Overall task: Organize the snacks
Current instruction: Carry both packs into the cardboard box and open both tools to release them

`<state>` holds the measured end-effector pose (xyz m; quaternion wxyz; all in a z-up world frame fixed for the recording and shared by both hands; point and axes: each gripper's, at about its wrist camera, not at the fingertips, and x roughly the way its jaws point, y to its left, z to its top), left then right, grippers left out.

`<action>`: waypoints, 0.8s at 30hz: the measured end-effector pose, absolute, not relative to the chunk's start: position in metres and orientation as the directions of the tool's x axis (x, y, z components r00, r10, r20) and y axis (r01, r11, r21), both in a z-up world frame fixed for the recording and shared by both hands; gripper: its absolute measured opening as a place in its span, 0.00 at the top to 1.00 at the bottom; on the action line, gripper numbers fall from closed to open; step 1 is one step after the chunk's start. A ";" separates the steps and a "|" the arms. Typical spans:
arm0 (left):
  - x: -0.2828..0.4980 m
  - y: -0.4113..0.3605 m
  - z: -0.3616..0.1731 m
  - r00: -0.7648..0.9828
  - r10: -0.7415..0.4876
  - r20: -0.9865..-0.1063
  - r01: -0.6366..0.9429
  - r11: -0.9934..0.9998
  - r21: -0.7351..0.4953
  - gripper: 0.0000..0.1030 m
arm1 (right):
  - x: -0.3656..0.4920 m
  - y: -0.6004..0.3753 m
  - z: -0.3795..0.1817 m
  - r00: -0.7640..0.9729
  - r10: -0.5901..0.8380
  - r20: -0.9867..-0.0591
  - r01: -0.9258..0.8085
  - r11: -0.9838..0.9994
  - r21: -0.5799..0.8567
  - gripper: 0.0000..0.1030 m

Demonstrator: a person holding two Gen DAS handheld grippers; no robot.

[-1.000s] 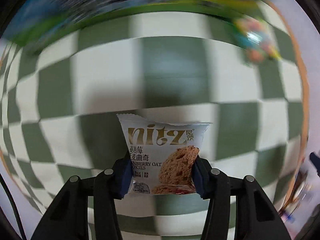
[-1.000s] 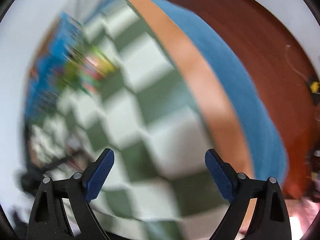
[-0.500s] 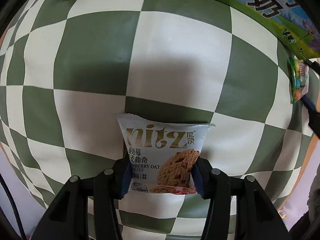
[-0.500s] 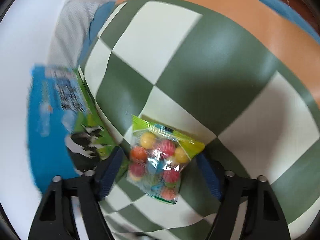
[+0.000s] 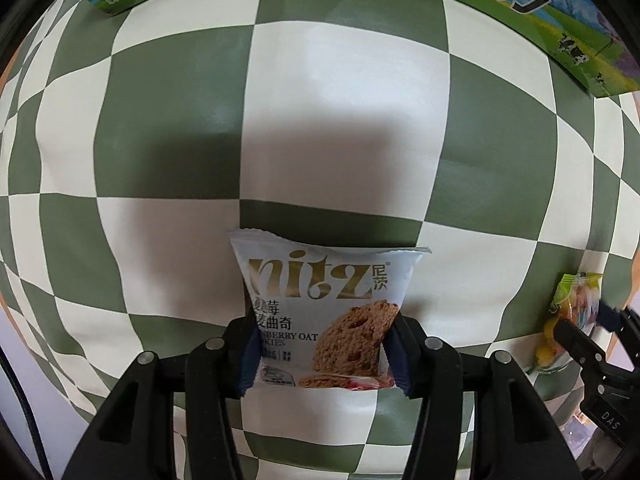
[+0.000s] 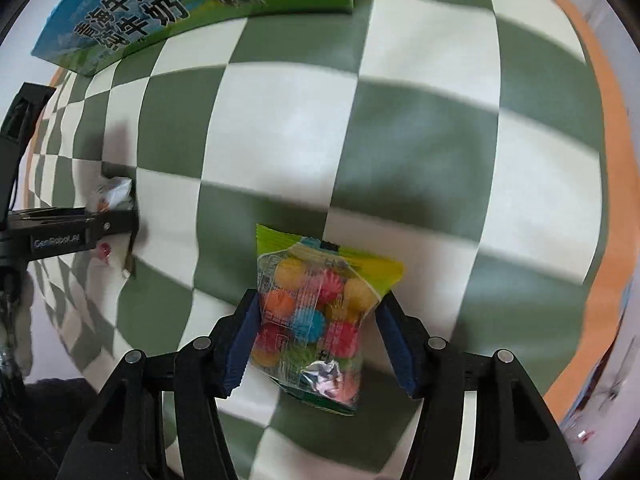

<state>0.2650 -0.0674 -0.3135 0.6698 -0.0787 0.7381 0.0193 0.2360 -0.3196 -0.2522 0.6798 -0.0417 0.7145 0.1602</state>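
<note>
Both snacks gripped over the checkered cloth (image 5: pixel 340 128)

Right gripper (image 6: pixel 316 334) has just closed onto the candy bag (image 6: pixel 312 316); left gripper (image 5: pixel 322 354) stays clamped on the oat cookie packet (image 5: pixel 324 312), loosening slightly.

A green-and-cream checkered cloth (image 5: pixel 328 92) covers the work surface and fills nearly all of both wrist views; its squares bulge under the fisheye lens. In the right wrist view the cloth (image 6: pixel 420 128) ends at an orange border (image 6: pixel 604 184) that curves down the right side, with a pale, blurred area beyond it. Light falls from above, throwing soft grey shadows across the squares near the middle of each view. The cloth has a faint sheen where the light strikes it. The outermost edges of both views are dark.
</note>
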 end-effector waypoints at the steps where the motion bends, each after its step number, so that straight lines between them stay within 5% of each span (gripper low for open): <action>1: 0.261 -0.073 -0.311 -0.089 -0.092 -0.992 -0.142 0.987 -0.079 0.50 | 0.234 -0.323 -0.254 -0.069 0.174 -0.982 -0.243 0.952 0.185 0.35; 3: 0.259 -0.074 -0.312 -0.086 -0.106 -0.991 -0.148 0.985 -0.092 0.48 | 0.237 -0.332 -0.257 -0.059 0.246 -0.967 -0.126 0.960 0.252 0.23; 9: 0.259 -0.070 -0.312 -0.085 -0.118 -0.989 -0.159 0.982 -0.104 0.48 | 0.251 -0.346 -0.265 -0.020 0.258 -0.966 0.017 0.966 0.258 0.21; 15: 0.262 -0.069 -0.307 -0.076 -0.104 -0.992 -0.146 0.985 -0.092 0.52 | 0.252 -0.329 -0.270 -0.004 0.117 -0.993 -0.100 0.988 0.117 0.40; 24: 0.263 -0.071 -0.299 -0.067 -0.107 -0.992 -0.126 0.987 -0.098 0.58 | 0.254 -0.304 -0.269 -0.012 0.063 -0.998 -0.144 0.988 0.064 0.44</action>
